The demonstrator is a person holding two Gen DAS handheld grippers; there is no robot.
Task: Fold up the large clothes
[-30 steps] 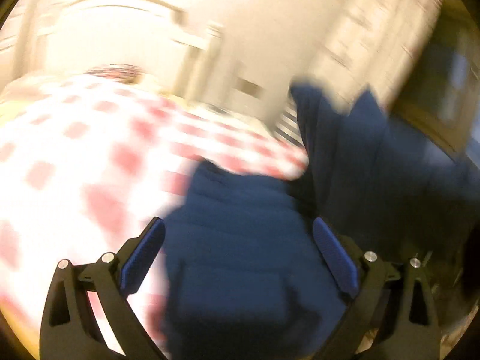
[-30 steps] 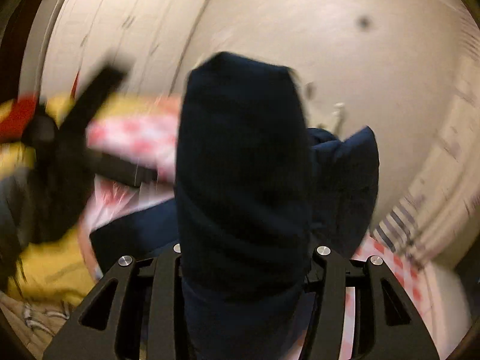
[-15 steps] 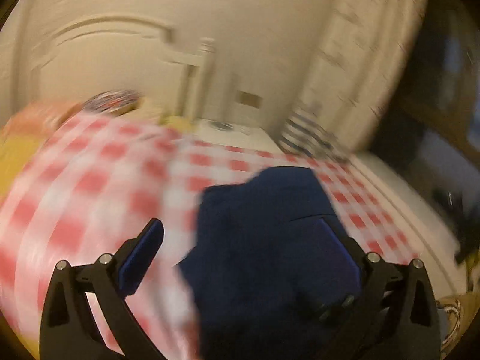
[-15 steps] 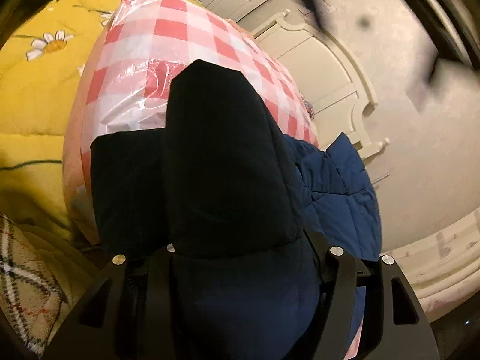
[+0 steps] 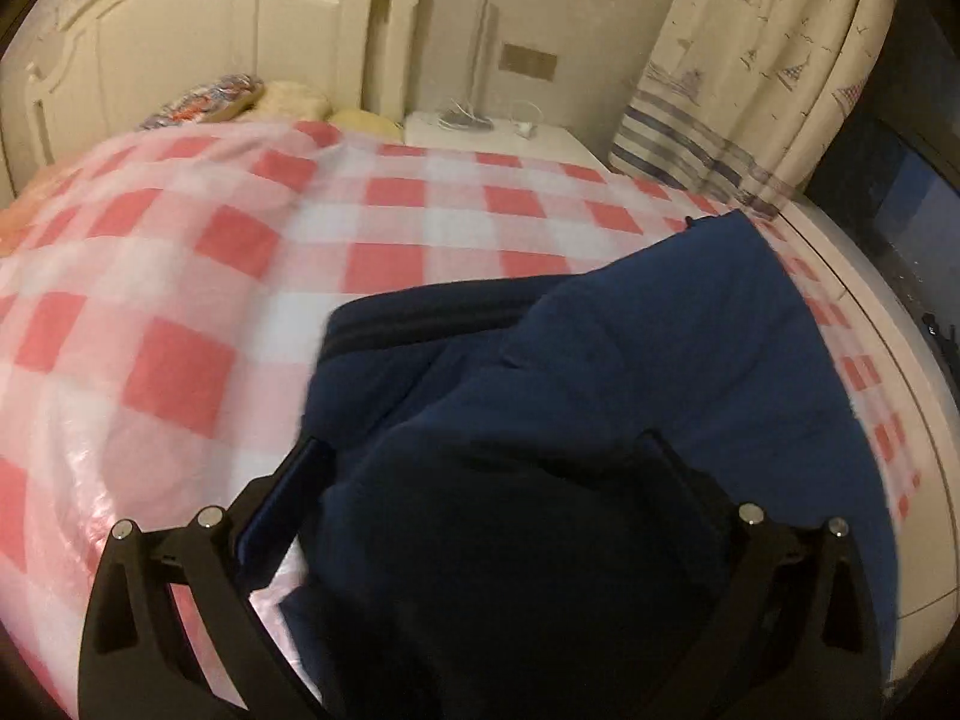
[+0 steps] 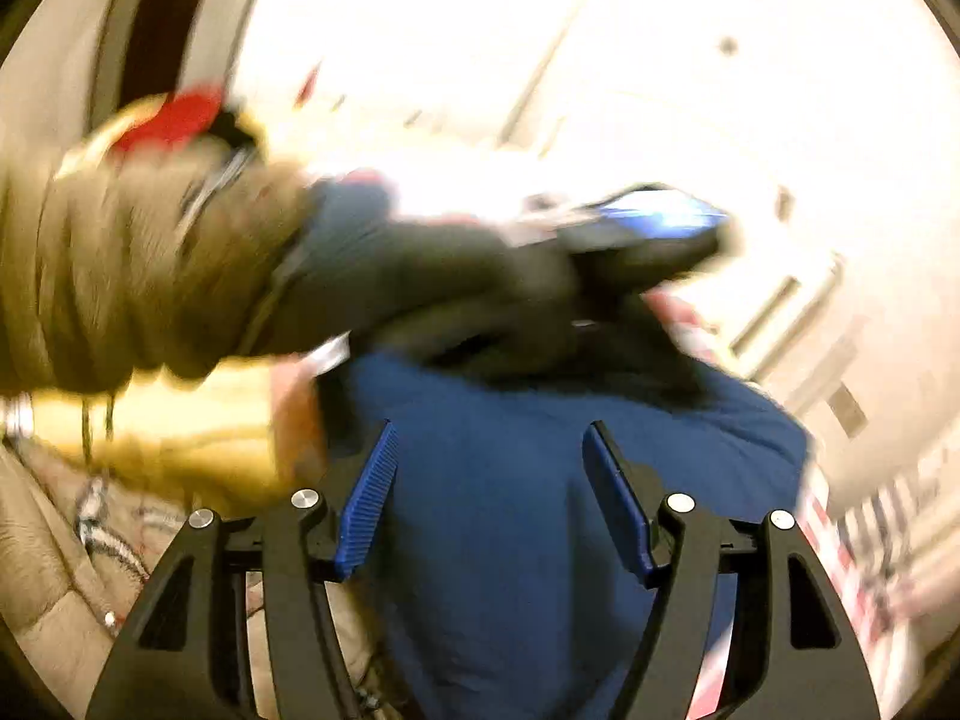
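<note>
The bed (image 5: 180, 312) with its red and white checked cover (image 5: 372, 228) filled most of the left wrist view, with a white headboard (image 5: 180, 42) behind it and a curtain (image 5: 750, 66) to the right. On the near right part of the cover lay the dark blue padded jacket (image 5: 660, 372), bunched in thick folds, with one long edge turned toward the middle of the bed.

The left gripper (image 5: 480, 468) stood wide open over the near end of the jacket; cloth lay between its fingers, but they did not press it, so it held nothing. The right gripper (image 6: 489, 498) was also released: its two blue pads (image 6: 369, 498) stood apart above the blue cloth with nothing clamped between them. The right wrist view was much blurred, and a sleeved arm (image 6: 150, 276) crossed it above the jacket.

My judgement is that one fold was just laid down and both tools were between grasps. The next move probably calls for choosing a free edge or a corner of the jacket, closing each gripper on one layer only, and carrying it across evenly. The padding is thick and springy, so a shallow pinch may slip off.
</note>
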